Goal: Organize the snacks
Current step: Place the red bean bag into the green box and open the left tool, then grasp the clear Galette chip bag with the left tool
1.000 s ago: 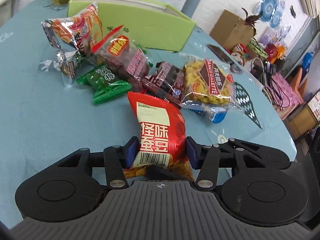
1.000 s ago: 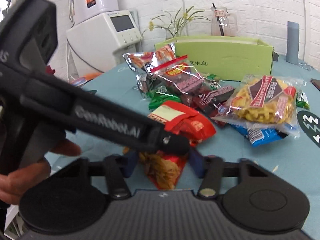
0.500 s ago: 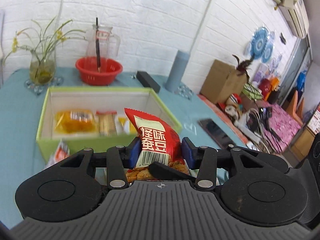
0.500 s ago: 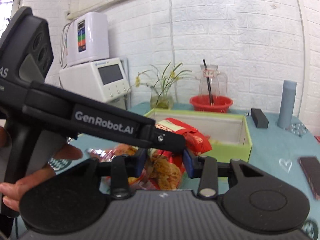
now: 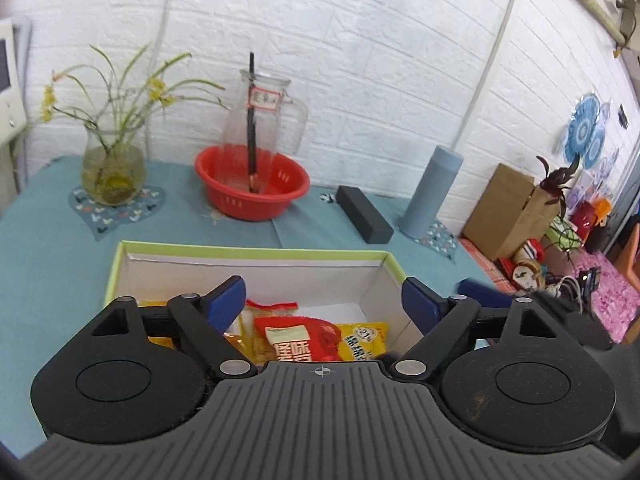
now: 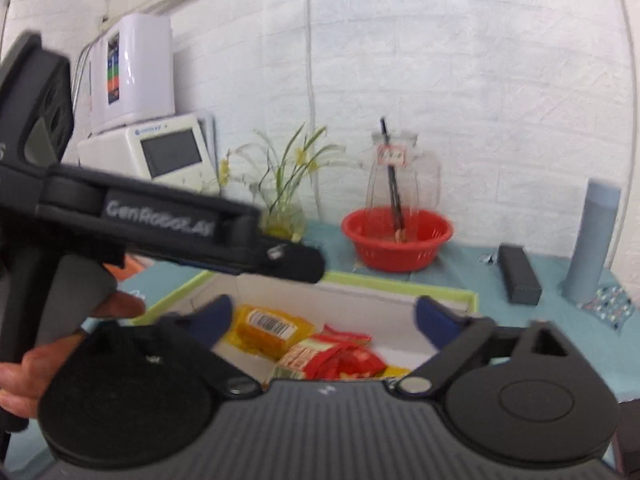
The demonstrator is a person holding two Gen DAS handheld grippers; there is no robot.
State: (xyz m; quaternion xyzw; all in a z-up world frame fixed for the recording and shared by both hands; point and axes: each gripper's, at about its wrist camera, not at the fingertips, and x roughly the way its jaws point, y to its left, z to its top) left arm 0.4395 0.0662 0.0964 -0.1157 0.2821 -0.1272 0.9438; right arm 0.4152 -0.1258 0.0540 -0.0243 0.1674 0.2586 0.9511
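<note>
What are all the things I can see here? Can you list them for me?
box: 1, green rim, white inside, on the table near the tools
red snack bag: 1, red, lying in the box
yellow snack packets: at least 2, yellow and orange, in the box beside the red bag
table: 1, teal cloth
basin: 1, red, behind the box
glass jug: 1, clear, standing in the basin with a dark stick inside
vase: 1, clear, yellow flowers, back left
tube: 1, pale blue, upright, back right
black case: 1, black, lying by the tube
white machines: 2, white, far left
cardboard box: 1, brown, right of the table
left tool: 1, black, blue pads, open over the box
right tool: 1, black, blue pads, open over the box
hand: 1, holding the left tool
</note>
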